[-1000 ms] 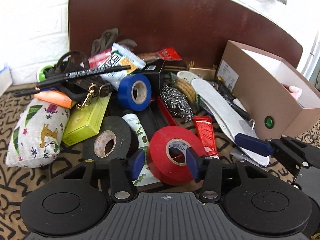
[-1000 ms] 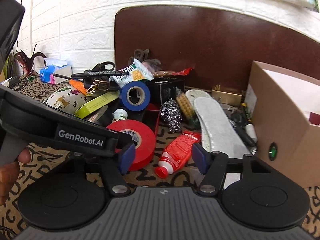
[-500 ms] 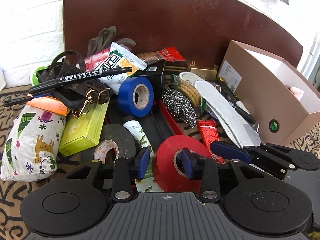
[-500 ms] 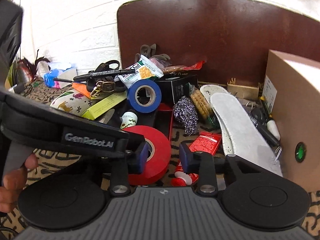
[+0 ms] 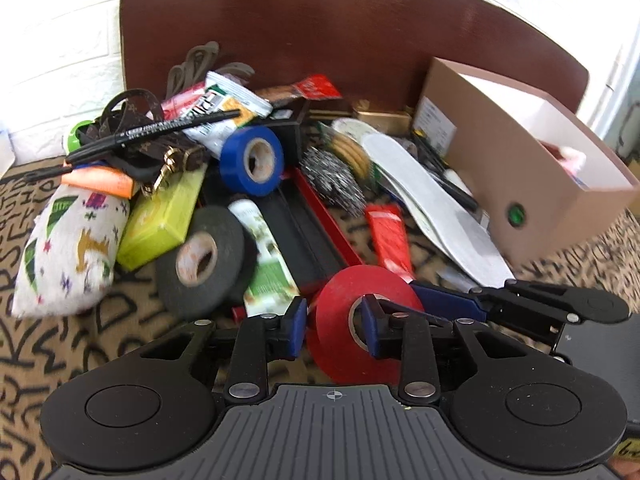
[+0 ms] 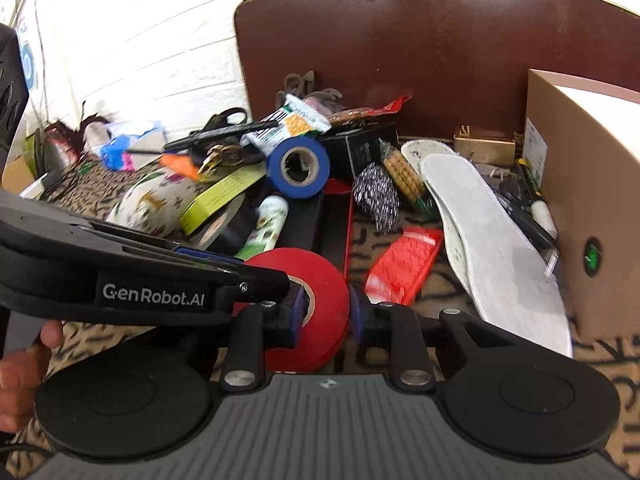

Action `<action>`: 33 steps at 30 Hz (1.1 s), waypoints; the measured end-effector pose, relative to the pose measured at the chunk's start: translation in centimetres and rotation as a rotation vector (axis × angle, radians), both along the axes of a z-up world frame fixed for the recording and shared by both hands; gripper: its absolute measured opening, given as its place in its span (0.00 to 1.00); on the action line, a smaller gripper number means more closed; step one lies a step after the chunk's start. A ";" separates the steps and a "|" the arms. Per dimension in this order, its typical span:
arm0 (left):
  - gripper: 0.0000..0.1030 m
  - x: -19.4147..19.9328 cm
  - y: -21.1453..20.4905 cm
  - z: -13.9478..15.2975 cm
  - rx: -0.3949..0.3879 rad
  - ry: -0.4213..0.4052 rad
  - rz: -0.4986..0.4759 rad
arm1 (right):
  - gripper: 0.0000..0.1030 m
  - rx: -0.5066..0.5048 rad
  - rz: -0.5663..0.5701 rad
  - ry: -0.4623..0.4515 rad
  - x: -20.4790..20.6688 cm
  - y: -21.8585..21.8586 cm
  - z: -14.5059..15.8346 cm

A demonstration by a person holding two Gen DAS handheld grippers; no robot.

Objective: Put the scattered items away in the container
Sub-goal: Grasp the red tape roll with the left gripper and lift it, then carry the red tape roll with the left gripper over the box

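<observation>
A red tape roll (image 5: 352, 328) is held by both grippers just above the patterned cloth. My left gripper (image 5: 332, 326) is shut on its left wall, one finger in the core hole. My right gripper (image 6: 324, 314) is shut on the same red tape roll (image 6: 320, 304), one finger in the hole and one on the outer face. The cardboard box (image 5: 532, 176) stands open at the right and also shows in the right wrist view (image 6: 592, 200). A blue tape roll (image 5: 252, 160), a black tape roll (image 5: 204, 260) and a red tube (image 5: 388, 240) lie in the pile.
A white insole (image 5: 436, 208), steel scourer (image 5: 332, 184), green box (image 5: 164, 216), printed pouch (image 5: 68, 248), marker (image 5: 160, 132) and snack packets crowd the pile. A brown board (image 5: 340, 32) and white brick wall stand behind.
Both grippers have closed on the red tape roll. It has come off the pile toward the cameras. The right gripper moved left from over the red tube to the roll.
</observation>
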State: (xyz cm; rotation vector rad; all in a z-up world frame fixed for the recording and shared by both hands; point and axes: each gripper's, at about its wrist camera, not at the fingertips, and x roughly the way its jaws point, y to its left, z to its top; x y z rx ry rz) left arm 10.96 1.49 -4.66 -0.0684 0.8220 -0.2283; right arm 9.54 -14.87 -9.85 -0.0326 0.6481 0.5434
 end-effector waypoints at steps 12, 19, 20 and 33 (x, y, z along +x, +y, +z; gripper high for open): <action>0.28 -7.7 -5.0 -1.8 -0.007 0.076 -0.125 | 0.27 -0.081 -0.040 0.035 -9.1 -3.9 -0.7; 0.52 -9.0 -5.3 -2.5 -0.042 0.110 -0.136 | 0.28 -0.044 -0.077 0.018 -10.9 -4.9 -1.4; 0.54 -9.2 -5.1 -2.5 -0.046 0.113 -0.128 | 0.29 -0.041 -0.076 0.016 -11.0 -5.0 -1.4; 0.49 -8.8 -4.5 -3.0 -0.113 0.153 -0.131 | 0.30 -0.023 -0.098 0.013 -11.4 -5.2 -1.6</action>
